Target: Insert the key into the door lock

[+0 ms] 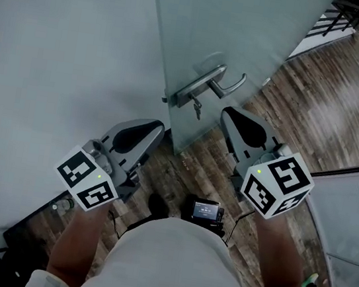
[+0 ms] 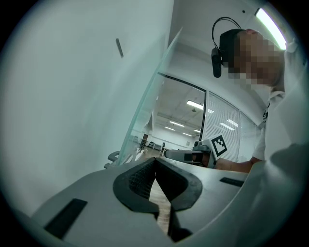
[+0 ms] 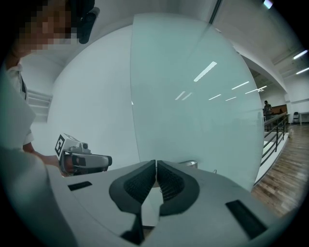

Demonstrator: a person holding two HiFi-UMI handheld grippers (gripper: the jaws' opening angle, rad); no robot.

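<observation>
1. Two closed, empty sets of jaws: we've got the grey left gripper and grey right gripper pinched together.
2. We see the small dark metal key hanging at the lock under the silver lever handle on the frosted glass door, just left of the right gripper.

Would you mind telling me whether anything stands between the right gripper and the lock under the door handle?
Nothing visible does. The right gripper, shut and empty, faces the door's edge with only open air up to the lock, where a small dark piece, perhaps the key, hangs beneath the handle.
</observation>
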